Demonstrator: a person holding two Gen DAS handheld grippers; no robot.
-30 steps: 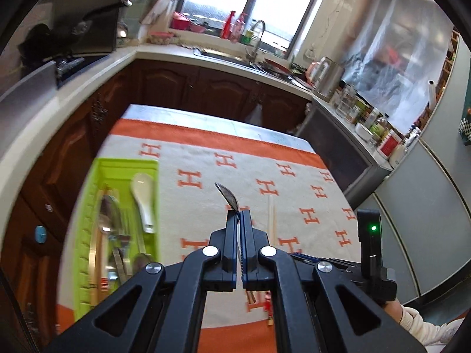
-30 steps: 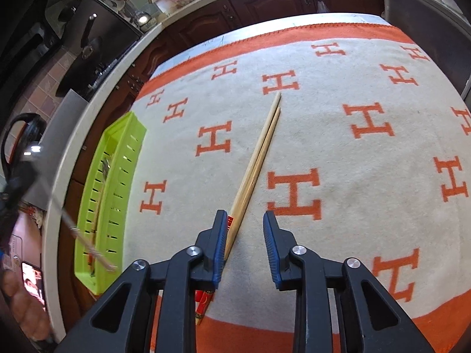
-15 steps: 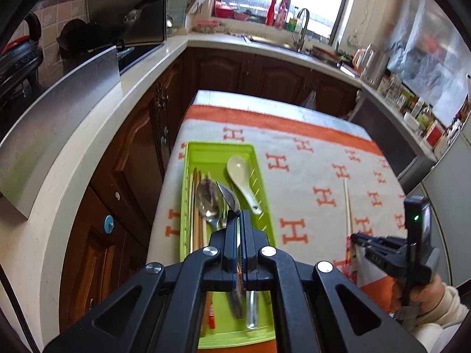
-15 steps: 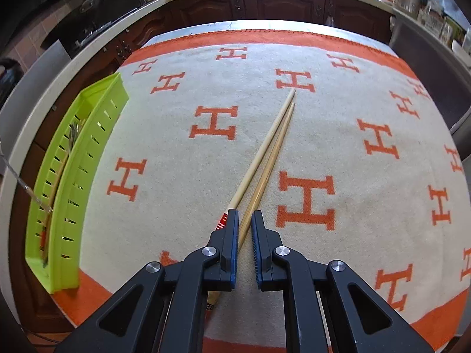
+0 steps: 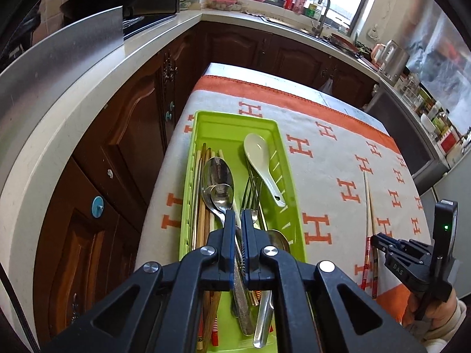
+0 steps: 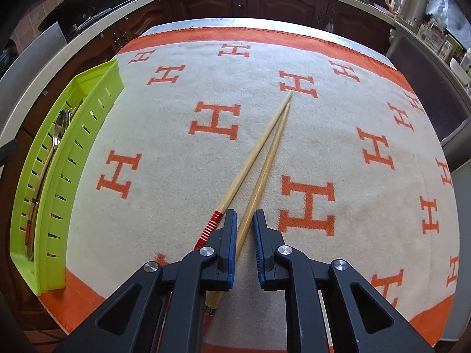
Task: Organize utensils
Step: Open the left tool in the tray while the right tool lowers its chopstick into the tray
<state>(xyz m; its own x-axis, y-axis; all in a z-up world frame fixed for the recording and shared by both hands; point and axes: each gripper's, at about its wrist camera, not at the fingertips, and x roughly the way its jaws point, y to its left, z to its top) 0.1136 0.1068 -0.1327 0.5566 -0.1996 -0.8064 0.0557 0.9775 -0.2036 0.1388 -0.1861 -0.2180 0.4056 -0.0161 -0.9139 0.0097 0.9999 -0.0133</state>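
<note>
My left gripper (image 5: 238,213) hangs low over the lime-green tray (image 5: 235,116). It is shut on the handle of a small metal spoon (image 5: 222,195), and its jaws are just starting to open. In the tray lie a larger spoon (image 5: 217,173), a white ceramic spoon (image 5: 260,158), forks (image 5: 253,188) and chopsticks (image 5: 203,206). A pair of wooden chopsticks (image 6: 265,150) lies on the cloth. My right gripper (image 6: 245,214) is closed narrowly on the right-hand chopstick, which crosses the gap slantwise. The red-banded chopstick (image 6: 212,225) runs under the left finger, outside the jaws.
The table carries a cream cloth with orange H marks (image 6: 215,120) and an orange border. The tray (image 6: 67,158) sits at its left edge, beside dark wooden cabinets (image 5: 123,135). A hand with a sleeve (image 5: 432,317) holds the right gripper.
My left gripper carried the spoon from over the cloth leftwards and down over the tray. My right gripper's jaws narrowed from wide apart to around one chopstick.
</note>
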